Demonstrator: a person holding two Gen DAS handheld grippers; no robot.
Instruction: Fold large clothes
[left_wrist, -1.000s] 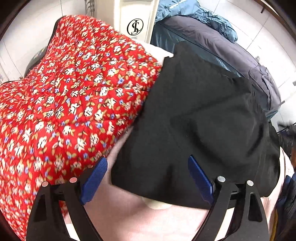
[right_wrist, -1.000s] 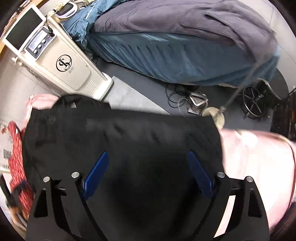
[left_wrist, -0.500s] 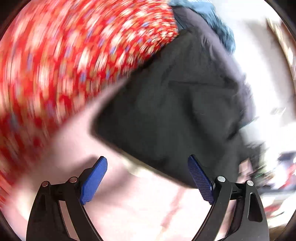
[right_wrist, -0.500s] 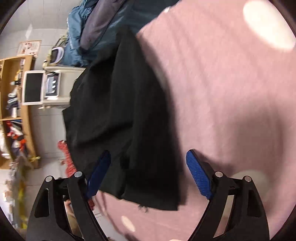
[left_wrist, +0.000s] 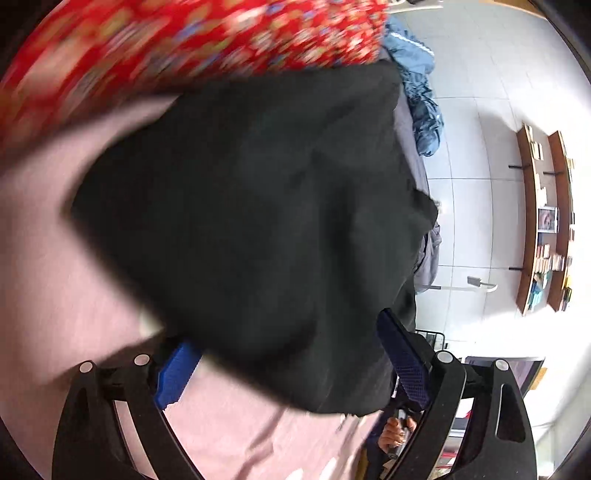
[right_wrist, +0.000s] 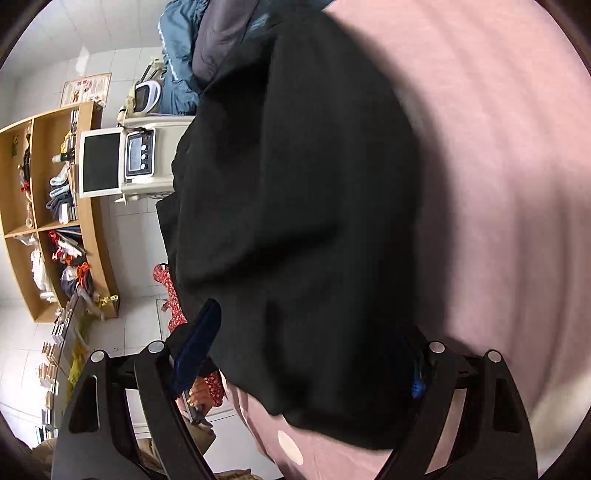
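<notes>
Black fabric garment (left_wrist: 266, 229), folded into a thick bundle, lies on the pink sheet-covered surface (left_wrist: 55, 288). Left wrist view is motion-blurred. Left claw (left_wrist: 291, 365) spread wide, blue pads on either side of the garment's near edge, not pinching it; left blue pad (left_wrist: 173, 373) sits on the pink sheet, partly tucked under the fabric edge, right one against the garment's side fold. Red floral quilted cloth (left_wrist: 177, 48) lies at the far edge of the surface, its lower edge touching the black garment.

Right claw (right_wrist: 306, 365) also spread wide, straddling the garment's near end; left blue pad (right_wrist: 195, 347) sits clear of the fabric at the surface's edge, right pad mostly hidden under the cloth, only a sliver of blue showing. Cannot tell whether either finger presses the fabric. In this view the garment runs along the left edge of the pink surface (right_wrist: 498, 184), partly overhanging it. Beyond that edge: white machine with a dark screen (right_wrist: 122, 162), wooden shelf unit (right_wrist: 44, 206), blue and grey bedding (right_wrist: 192, 48) farther back.
</notes>
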